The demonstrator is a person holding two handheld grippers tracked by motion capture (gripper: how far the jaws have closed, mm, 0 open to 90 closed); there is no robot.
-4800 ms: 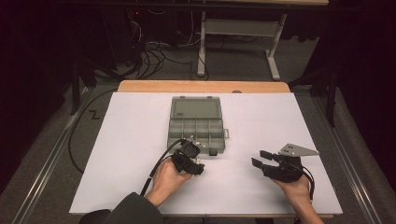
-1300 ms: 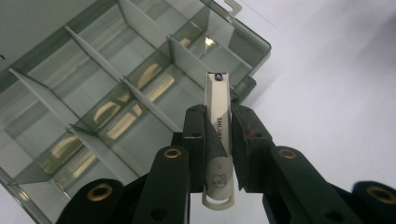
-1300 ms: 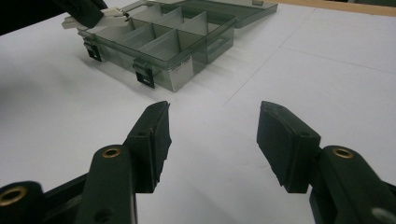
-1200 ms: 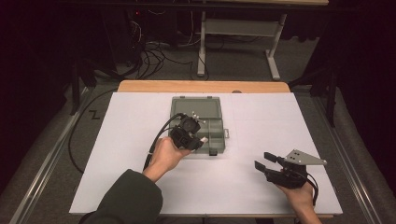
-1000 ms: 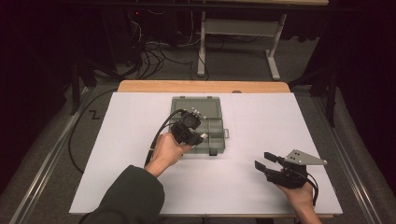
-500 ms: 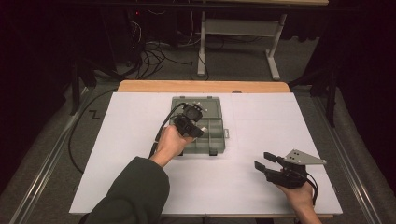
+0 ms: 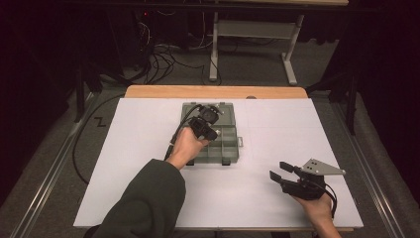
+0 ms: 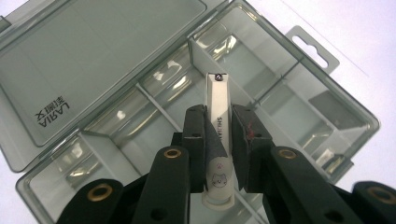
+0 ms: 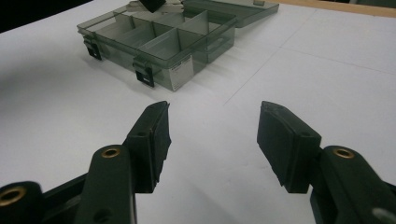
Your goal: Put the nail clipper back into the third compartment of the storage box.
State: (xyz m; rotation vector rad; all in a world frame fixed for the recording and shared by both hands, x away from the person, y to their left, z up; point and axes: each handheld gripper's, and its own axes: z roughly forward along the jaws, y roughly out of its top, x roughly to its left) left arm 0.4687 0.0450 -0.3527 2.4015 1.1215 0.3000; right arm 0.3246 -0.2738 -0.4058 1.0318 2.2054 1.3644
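Moved: the left gripper [image 7: 210, 124] has travelled up from the near edge of the sheet toward twelve o'clock and now hangs over the open organiser box [image 7: 229, 148]; the right gripper [image 7: 282, 171] sits where it sat before.
Left gripper grip: jaws drawn in close and pressing on both sides of a nail clipper [image 8: 219, 135], a slim white-and-silver one, a small cat face printed near its lower end.
Clipper's lie: in the left gripper view it runs straight along the jaws, its riveted tip poking out toward twelve o'clock, past the pads.
Under the clipper: its tip hangs over a divider wall between two compartments; which compartment it belongs above, I cannot tell.
Right gripper grip: jaws spread wide, nothing between the pads [image 9: 156, 140], bare white sheet below.
Right gripper place: at about five o'clock from the box, well apart from it, low over the sheet, pointing toward ten o'clock.
Box: smoky clear plastic, compartments empty as far as they show, lid [image 8: 93, 60] flung back flat at its twelve o'clock side, two dark latches [image 9: 144, 72] on the near wall.
Table: white sheet [image 7: 148, 134] over a wooden top [image 7: 163, 91], box near the sheet's centre.
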